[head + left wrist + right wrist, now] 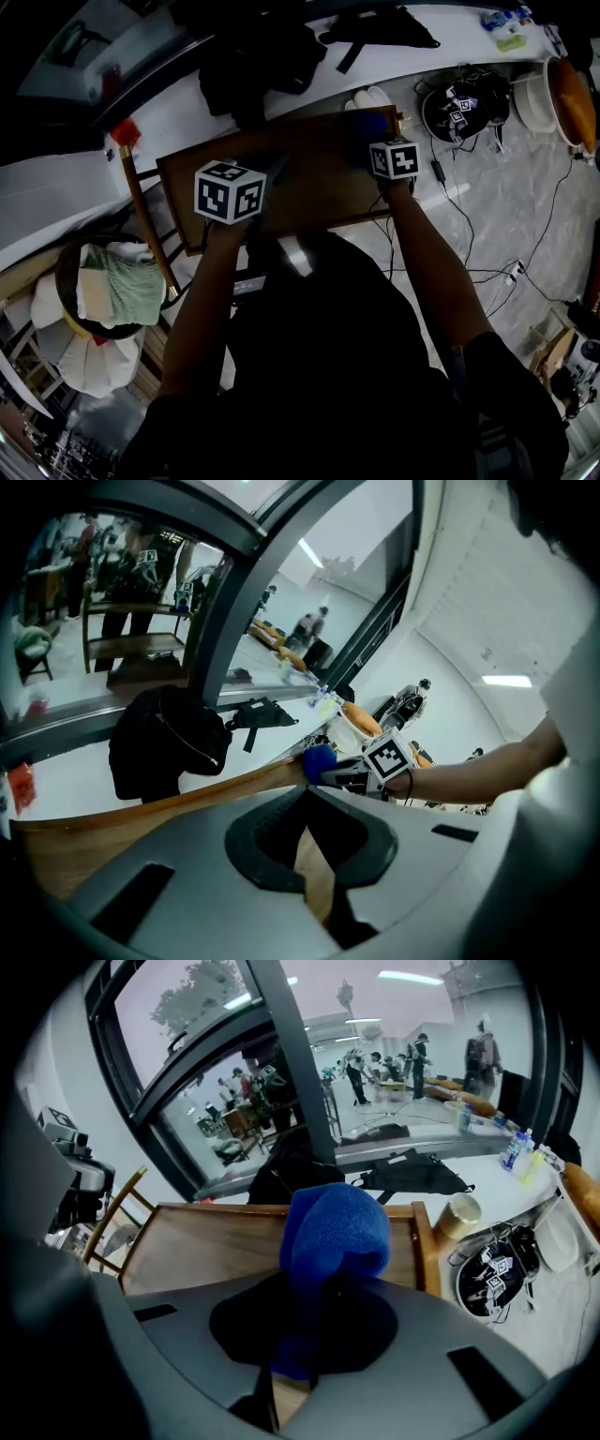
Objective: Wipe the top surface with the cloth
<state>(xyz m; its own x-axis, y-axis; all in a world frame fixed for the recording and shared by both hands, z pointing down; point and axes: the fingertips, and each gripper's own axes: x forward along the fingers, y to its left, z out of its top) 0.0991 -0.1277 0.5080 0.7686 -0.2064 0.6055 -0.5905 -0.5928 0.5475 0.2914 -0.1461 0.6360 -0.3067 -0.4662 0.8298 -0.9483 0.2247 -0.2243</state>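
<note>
Wiping step, at start. My right gripper (pixel 309 1335) is clamped on the cloth (pixel 336 1227) above the table (pixel 206 1241); my left gripper (pixel 314 864) pinches its edge. Next: press down, sweep across.

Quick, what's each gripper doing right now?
Left gripper: jaws closed, holding nothing.
Right gripper: jaws closed on the blue cloth.

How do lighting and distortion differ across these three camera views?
Head view: underexposed, the person nearly black, the wooden table dim. Left gripper view: bright, fisheye bending the window frame. Right gripper view: well lit, blue cloth sharp, corners vignetted black.
</note>
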